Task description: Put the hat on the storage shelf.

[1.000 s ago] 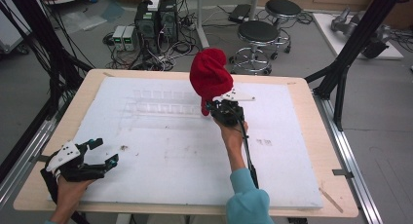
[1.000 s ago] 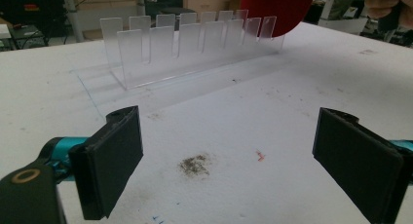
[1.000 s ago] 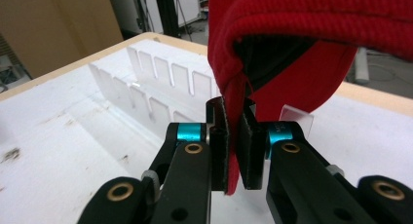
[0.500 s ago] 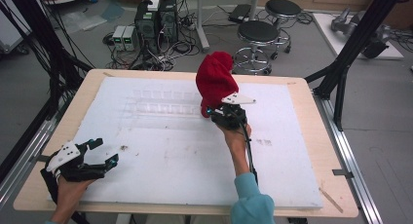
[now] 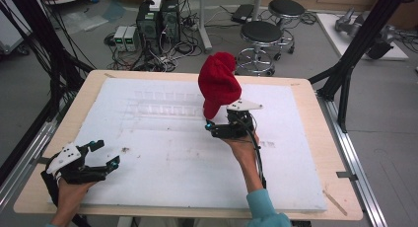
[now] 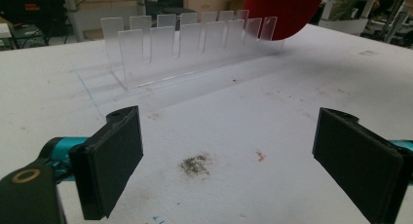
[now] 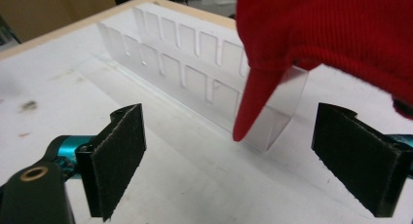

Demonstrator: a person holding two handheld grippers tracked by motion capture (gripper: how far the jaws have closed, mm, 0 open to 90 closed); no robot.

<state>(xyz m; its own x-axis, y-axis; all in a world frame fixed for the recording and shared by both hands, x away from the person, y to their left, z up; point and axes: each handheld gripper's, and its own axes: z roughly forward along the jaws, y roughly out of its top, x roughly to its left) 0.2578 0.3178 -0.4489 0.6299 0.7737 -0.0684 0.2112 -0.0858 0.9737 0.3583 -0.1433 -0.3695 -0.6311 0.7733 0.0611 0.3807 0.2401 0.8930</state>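
A: What is seen at the left of the table (image 5: 305,153)?
B: The left hand-held gripper (image 5: 106,154) is held low near the front left corner, its jaws spread wide with nothing between them. A dark smudge (image 6: 195,164) is seen on the white sheet just ahead of it.

A: And in the middle?
B: A clear plastic rack (image 5: 165,104) with two rows of upright tabs is laid across the sheet. A red knit hat (image 5: 218,84) is draped over its right end.

A: And the right?
B: The right hand-held gripper (image 5: 212,127) is held just in front of the hat, jaws released and apart, nothing grasped
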